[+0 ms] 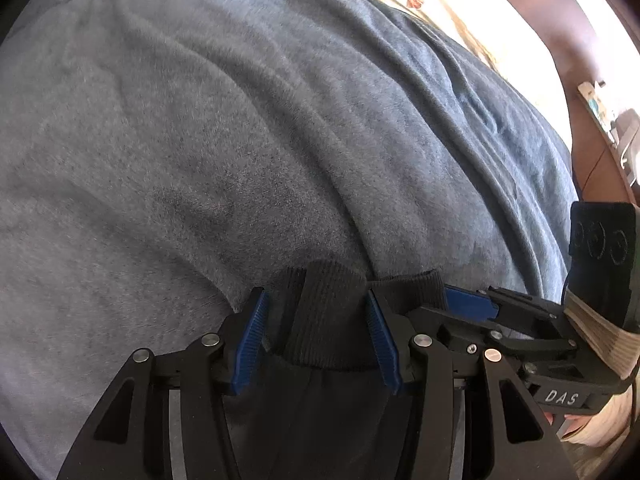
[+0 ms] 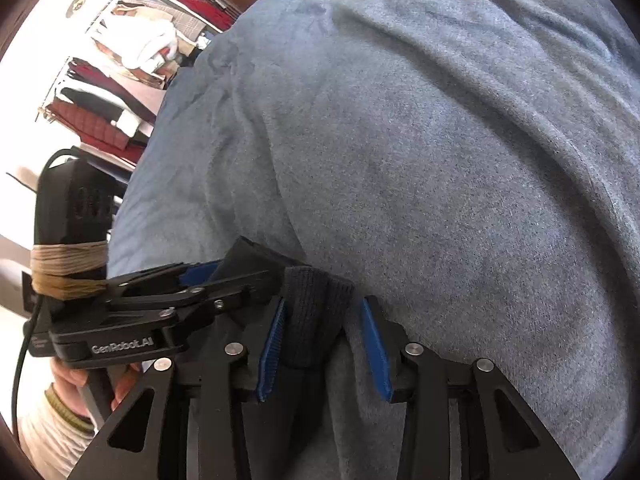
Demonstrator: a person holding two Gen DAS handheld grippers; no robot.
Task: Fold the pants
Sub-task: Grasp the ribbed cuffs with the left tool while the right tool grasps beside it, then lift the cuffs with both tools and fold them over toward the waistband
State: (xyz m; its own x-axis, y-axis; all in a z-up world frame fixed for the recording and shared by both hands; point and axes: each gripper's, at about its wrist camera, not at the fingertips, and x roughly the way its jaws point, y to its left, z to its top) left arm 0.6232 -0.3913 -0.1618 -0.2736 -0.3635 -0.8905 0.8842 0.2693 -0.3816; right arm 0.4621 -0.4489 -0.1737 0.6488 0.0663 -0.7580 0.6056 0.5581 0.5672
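1. A grey-blue blanket (image 1: pixel 248 128) fills both views, rumpled in long ridges. Everything below is placed relative to it.
2. Off the blanket's far left edge, in the right wrist view, shelves (image 2: pixel 120 72) hold stacked red, white and dark clothes.
3. The pants (image 1: pixel 320 400) are dark, and only a small part shows: they lie on the blanket's near edge, running back under both grippers. Their long axis cannot be told.
4. The cuff (image 1: pixel 332 312), black ribbed knit, bunches up on the blanket at that near edge, directly ahead of both tools.
5. The left gripper (image 1: pixel 320 332) has its jaws spread, one blue pad on each side of the cuff, not pressing it flat.
6. The right gripper (image 2: pixel 324 336) is likewise parted around a ribbed fold, which touches its left pad; a gap remains beside the other pad.
7. The two tools sit side by side, almost touching, equally near the cuff. Closing looks like the next step, since the cloth already lies between the jaws.
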